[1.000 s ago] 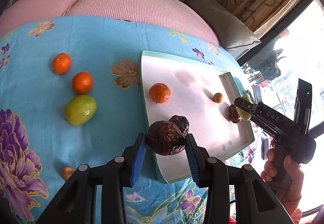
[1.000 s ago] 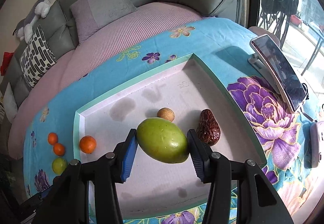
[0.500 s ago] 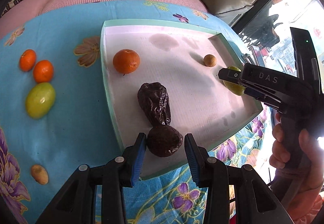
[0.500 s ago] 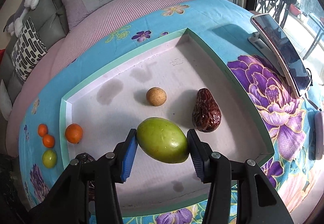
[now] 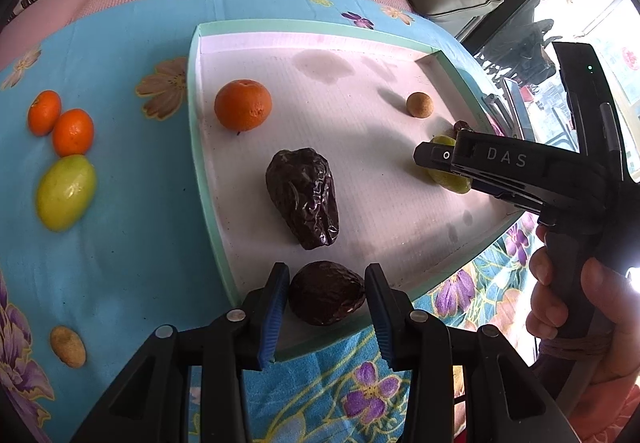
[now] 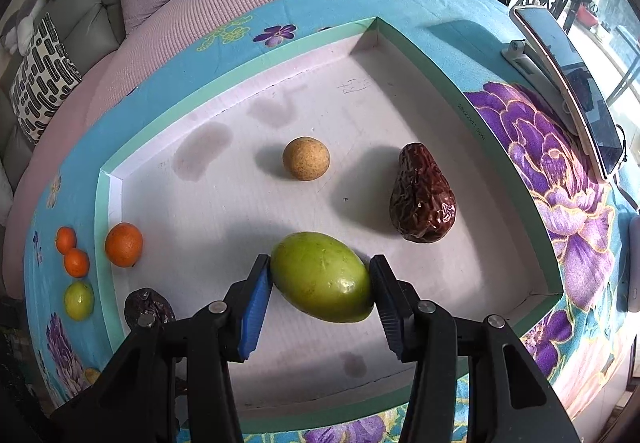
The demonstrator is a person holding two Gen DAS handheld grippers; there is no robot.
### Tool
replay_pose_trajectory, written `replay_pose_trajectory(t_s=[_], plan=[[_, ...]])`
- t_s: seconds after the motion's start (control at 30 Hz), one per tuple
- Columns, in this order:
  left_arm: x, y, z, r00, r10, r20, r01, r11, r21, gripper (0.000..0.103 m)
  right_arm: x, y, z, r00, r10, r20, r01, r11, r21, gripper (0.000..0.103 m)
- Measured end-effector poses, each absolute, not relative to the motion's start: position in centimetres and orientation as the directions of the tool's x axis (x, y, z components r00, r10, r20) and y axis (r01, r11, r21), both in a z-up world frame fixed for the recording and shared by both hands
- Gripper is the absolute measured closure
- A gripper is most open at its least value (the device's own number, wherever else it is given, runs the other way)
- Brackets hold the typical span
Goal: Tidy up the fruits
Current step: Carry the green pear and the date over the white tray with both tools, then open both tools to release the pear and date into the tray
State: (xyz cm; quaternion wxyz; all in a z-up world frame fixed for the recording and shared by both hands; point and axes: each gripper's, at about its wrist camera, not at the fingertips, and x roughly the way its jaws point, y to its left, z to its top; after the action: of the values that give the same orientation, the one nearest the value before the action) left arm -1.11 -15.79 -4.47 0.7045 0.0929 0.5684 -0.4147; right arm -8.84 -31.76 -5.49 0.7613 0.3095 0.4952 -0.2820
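Observation:
My left gripper is shut on a dark wrinkled date, held low just inside the near rim of the pale tray. My right gripper is shut on a green oval fruit, which sits at or just above the tray floor near the front. In the left wrist view that fruit shows under the right gripper's finger. The tray also holds an orange, a large date, a small tan round fruit and another date.
On the blue flowered cloth left of the tray lie two small oranges, a green fruit and a small tan fruit. A phone on a stand is right of the tray. A hand grips the right handle.
My left gripper has carried its date in over the tray's near edge and down toward the floor. My right gripper has lowered the green fruit closer to the tray floor.

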Motion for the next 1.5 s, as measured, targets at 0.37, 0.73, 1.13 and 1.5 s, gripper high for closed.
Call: replay_pose_trajectory(t_s=[0.37, 0.73, 1.13, 1.5], plan=[[-1.2, -16.0, -4.3, 0.020, -0.469, -0.883, 0.699, 0.638, -0.323, 0.060, -8.3, -32.1, -5.8, 0.342, -0.126, -0.931, 0.739, 0.648, 0.184, 0.051], [-1.3, -15.7, -3.0, 0.037, -0.495, -0.868, 0.710, 0.624, -0.326, 0.047, -7.7, -32.1, -5.9, 0.339, -0.126, -0.932, 0.736, 0.653, 0.179, 0.049], [0.2, -13.6, -1.0, 0.127, -0.517, -0.847, 0.670, 0.674, -0.311, 0.030, -8.2, -32.6, -5.8, 0.355, -0.127, -0.926, 0.746, 0.635, 0.199, 0.029], [3.8, -10.6, -2.4, 0.272, -0.381, -0.884, 0.502, 0.840, -0.207, 0.000, -8.0, -31.8, -5.3, 0.371, -0.138, -0.918, 0.719, 0.668, 0.190, 0.026]])
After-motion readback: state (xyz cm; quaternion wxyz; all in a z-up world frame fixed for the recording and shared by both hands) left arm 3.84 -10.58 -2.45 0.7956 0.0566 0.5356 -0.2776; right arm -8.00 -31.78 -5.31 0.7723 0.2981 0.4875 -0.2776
